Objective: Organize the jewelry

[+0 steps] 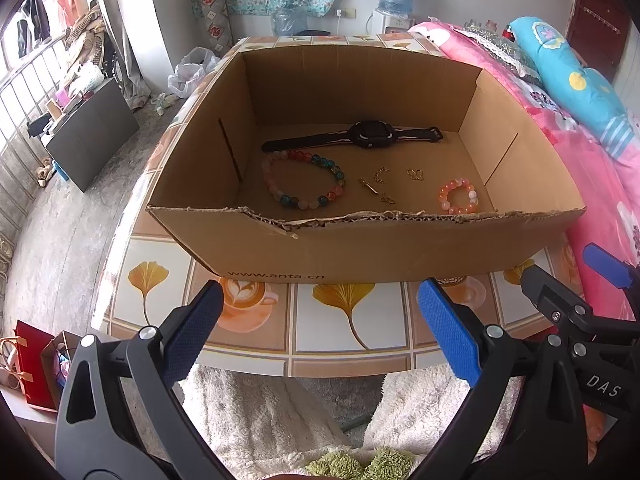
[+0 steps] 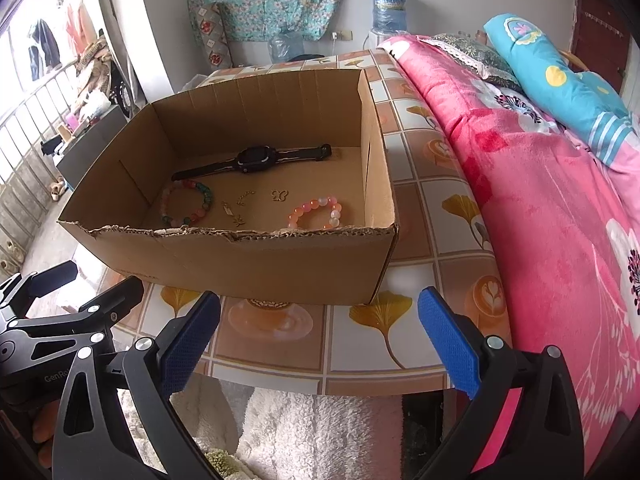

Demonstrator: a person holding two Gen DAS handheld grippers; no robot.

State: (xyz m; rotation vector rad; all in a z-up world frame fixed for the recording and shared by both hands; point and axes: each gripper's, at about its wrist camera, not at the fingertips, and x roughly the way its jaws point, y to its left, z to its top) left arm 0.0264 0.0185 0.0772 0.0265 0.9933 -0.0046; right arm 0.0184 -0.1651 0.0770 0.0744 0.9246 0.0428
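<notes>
- Your cardboard box (image 1: pixel 400 248): matt, rough torn rim.
- Your bead bracelets (image 1: pixel 304 180): glossy, glassy.
- Your desk (image 1: pixel 340 320): glossy printed covering.
- Your gripper pads (image 1: pixel 448 328): textured blue.

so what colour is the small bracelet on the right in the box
Orange-pink and white beads on the small bracelet, clearest in the left wrist view.

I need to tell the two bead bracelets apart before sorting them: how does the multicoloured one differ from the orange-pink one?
The multicoloured bead bracelet forms a clearly wider loop than the orange-and-pink bead bracelet. The multicoloured one mixes red, blue-green and pale pink beads; the orange-and-pink one keeps to orange, pink and white. The multicoloured one lies on the left of the cardboard box, the orange-and-pink one on the right, near the front wall. Both lie flat as closed rings of round beads.
</notes>
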